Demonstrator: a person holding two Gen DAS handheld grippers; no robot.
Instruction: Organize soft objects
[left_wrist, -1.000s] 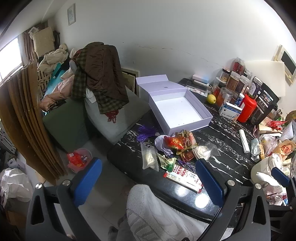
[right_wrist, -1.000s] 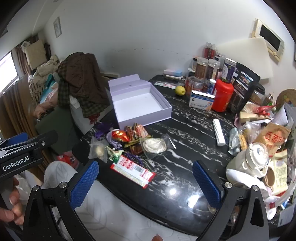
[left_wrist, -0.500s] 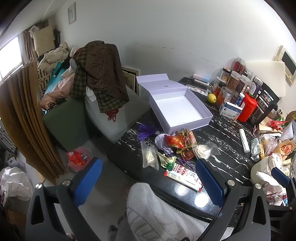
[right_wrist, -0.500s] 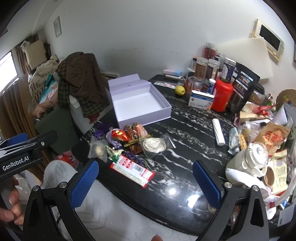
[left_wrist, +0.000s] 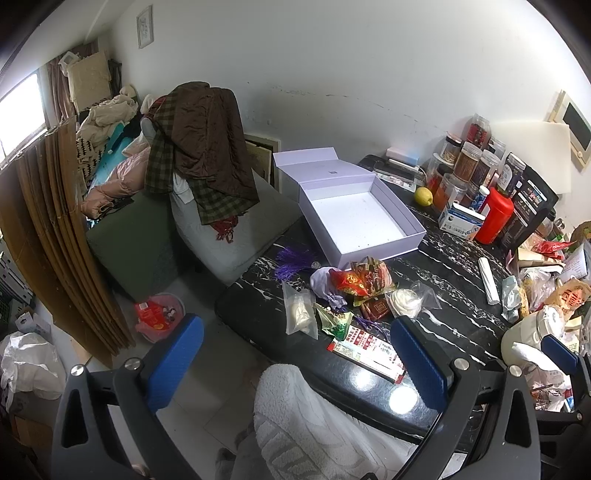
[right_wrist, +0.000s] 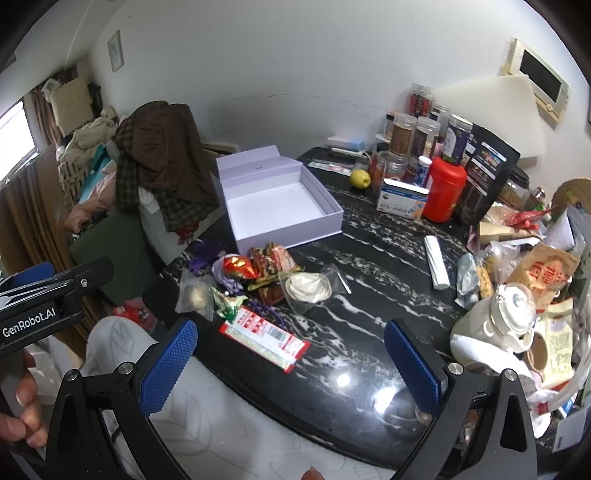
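Soft packets (right_wrist: 258, 280): heaped on black marble table (right_wrist: 369, 295), just in front of open lilac box (right_wrist: 280, 206). Box empty, lid hinged back. Heap holds red foil pouch (right_wrist: 240, 266), clear bag of white stuff (right_wrist: 308, 287), second clear bag (left_wrist: 300, 313), green wrapper (left_wrist: 334, 320), purple tassel (left_wrist: 291, 260), red-and-white flat pack (right_wrist: 264, 339) nearest table edge. Left gripper (left_wrist: 295, 360): fingers spread wide, empty, above floor and table edge, near heap. Right gripper (right_wrist: 291, 363): fingers spread wide, empty, above table near flat pack. Jars (right_wrist: 413, 136), red canister (right_wrist: 443, 188), lemon (right_wrist: 360, 178) along back wall. White teapot (right_wrist: 495, 321) at right.
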